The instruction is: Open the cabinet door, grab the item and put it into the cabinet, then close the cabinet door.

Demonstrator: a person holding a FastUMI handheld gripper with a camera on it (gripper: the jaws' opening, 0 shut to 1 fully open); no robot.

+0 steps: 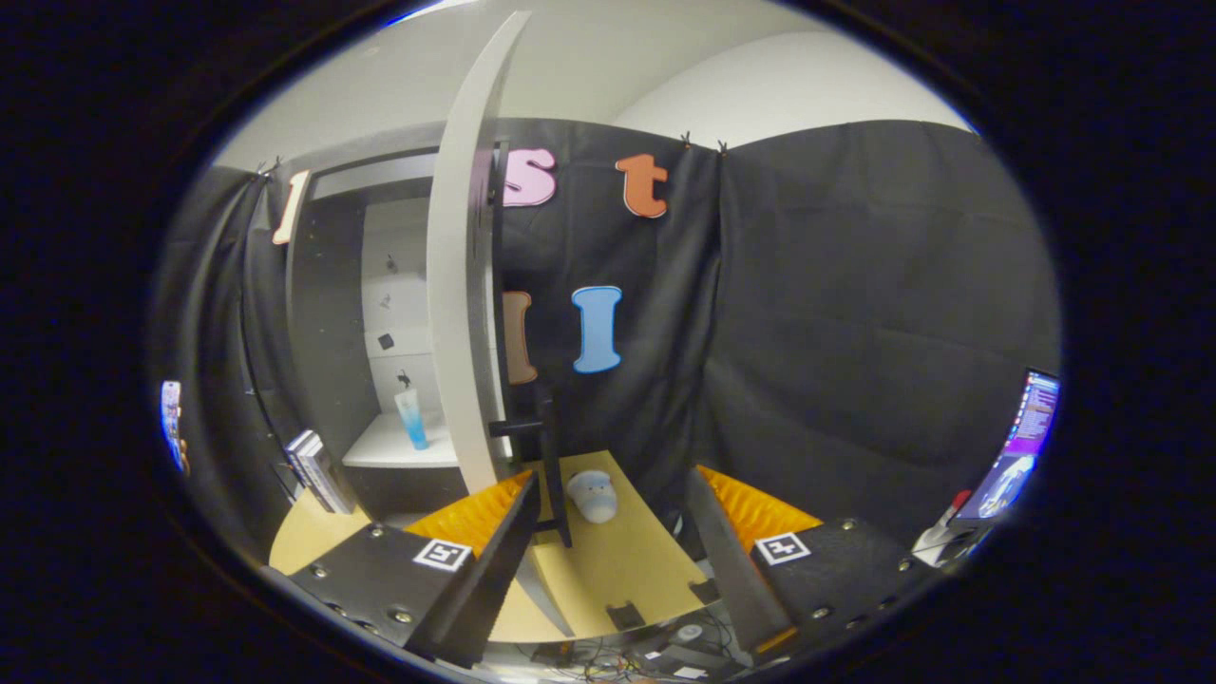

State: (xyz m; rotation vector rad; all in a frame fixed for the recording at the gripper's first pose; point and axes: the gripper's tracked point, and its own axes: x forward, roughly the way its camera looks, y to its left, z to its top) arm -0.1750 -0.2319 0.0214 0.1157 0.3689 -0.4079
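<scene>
The cabinet [328, 313] stands at the back left with its pale door [461, 285] swung wide open, edge-on to me. A black bar handle [553, 465] hangs on the door's outer face, just ahead of my left fingertip. Inside, a blue bottle [412, 420] stands upright on the white shelf [389, 446]. A small grey-white soft item [594, 496] lies on the wooden table [627, 560], just beyond and between my fingers. My gripper [613, 480] is open, with nothing between the fingers.
A few books [318, 470] lean on the table's left corner beside the cabinet. A lit monitor [1021, 446] stands at the far right. Cables and small devices [665, 646] lie below the table's near edge.
</scene>
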